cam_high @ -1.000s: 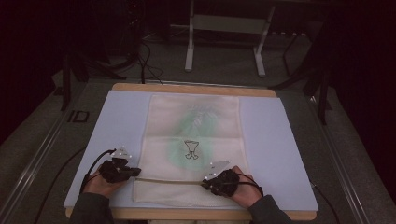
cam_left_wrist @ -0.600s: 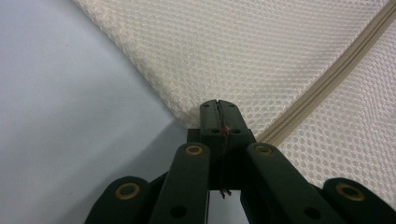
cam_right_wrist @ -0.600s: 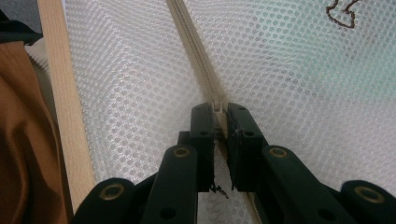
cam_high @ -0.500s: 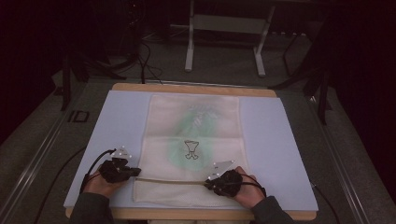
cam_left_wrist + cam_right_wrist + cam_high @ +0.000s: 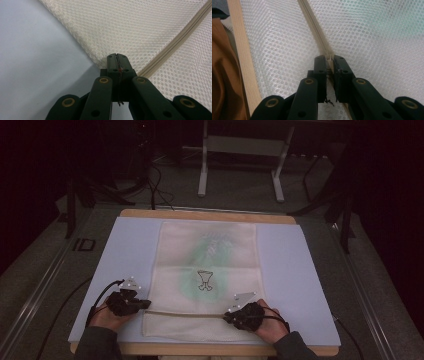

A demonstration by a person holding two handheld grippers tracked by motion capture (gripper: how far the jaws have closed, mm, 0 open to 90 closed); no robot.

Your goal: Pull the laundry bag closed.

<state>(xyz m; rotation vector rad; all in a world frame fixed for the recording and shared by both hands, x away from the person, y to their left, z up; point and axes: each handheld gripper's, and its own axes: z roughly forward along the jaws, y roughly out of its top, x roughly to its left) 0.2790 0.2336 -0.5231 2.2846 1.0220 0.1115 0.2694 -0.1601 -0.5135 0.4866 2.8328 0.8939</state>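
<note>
- Our left tool (image 5: pixel 145 304) has its jaws pressed tight together on the left end of the mesh bag (image 5: pixel 205 270), right at the bag's edge where the zipper (image 5: pixel 187 313) starts; in the left gripper view the tool (image 5: pixel 117 56) pinches the mesh corner just beside the zipper (image 5: pixel 175 40).
- Our right tool (image 5: pixel 227 316) is narrowed onto the zipper farther right; in the right gripper view its jaws (image 5: pixel 329 58) clamp a small cream piece of the zipper line (image 5: pixel 312 22), most likely the slider.
- The zipper runs level between the two tools, across the near part of the bag.
- The bag lies flat in the middle of the pale blue mat (image 5: pixel 300 270) on the bench (image 5: pixel 200 213), with green cloth and a small goblet drawing (image 5: pixel 205 281) showing through the mesh.
</note>
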